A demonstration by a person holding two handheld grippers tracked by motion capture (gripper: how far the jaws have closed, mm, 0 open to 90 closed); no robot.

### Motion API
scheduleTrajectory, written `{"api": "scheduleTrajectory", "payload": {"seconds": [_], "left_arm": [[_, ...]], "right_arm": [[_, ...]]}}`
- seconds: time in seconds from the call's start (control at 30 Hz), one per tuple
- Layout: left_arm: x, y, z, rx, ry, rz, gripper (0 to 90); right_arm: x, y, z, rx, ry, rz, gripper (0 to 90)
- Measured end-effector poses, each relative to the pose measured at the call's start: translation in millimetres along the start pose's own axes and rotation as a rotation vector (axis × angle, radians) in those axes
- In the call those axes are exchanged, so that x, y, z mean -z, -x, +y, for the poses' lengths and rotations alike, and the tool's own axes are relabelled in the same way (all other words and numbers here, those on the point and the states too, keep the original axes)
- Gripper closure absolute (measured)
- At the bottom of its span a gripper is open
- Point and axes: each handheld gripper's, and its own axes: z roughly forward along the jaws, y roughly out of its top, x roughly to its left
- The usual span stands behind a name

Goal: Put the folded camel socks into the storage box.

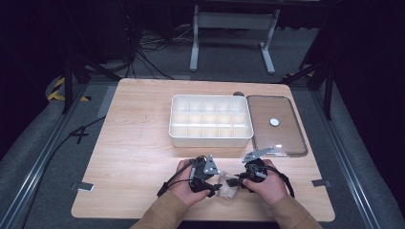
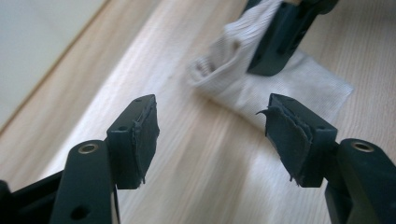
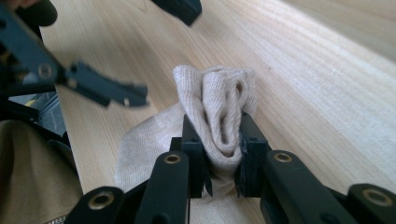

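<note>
A bright overhead light fell on the pale wooden table (image 1: 143,143), while the floor and the room's edges sank into near black. Glare whitened the compartment box (image 1: 210,121) and left a small hot spot on the clear lid (image 1: 276,125) beside it. The high view was soft and grainy, with short, faint shadows under the hands. In the left gripper view the near jaws were sharp while the cloth (image 2: 261,79) beyond them blurred. In the right gripper view the cloth's folded ribs (image 3: 219,112) were crisp; the far tabletop washed out.
</note>
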Motion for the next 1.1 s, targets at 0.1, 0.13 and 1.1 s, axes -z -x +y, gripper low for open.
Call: {"api": "scheduleTrajectory", "payload": {"seconds": [0.1, 0.13, 1.1], "left_arm": [[5.7, -4.2, -1.9, 0.020, 0.012, 0.004, 35.2], [8.5, -7.5, -3.5, 0.029, 0.023, 0.004, 35.2], [49.4, -39.5, -28.9, 0.172, 0.062, 0.062, 35.6]], "right_arm": [[4.1, -1.1, 0.0, 0.011, 0.016, -0.011, 77.8], [6.7, -1.6, 0.3, 0.015, 0.025, -0.016, 77.9], [66.8, 9.5, 41.9, 0.133, 0.120, -0.156, 77.7]]}}
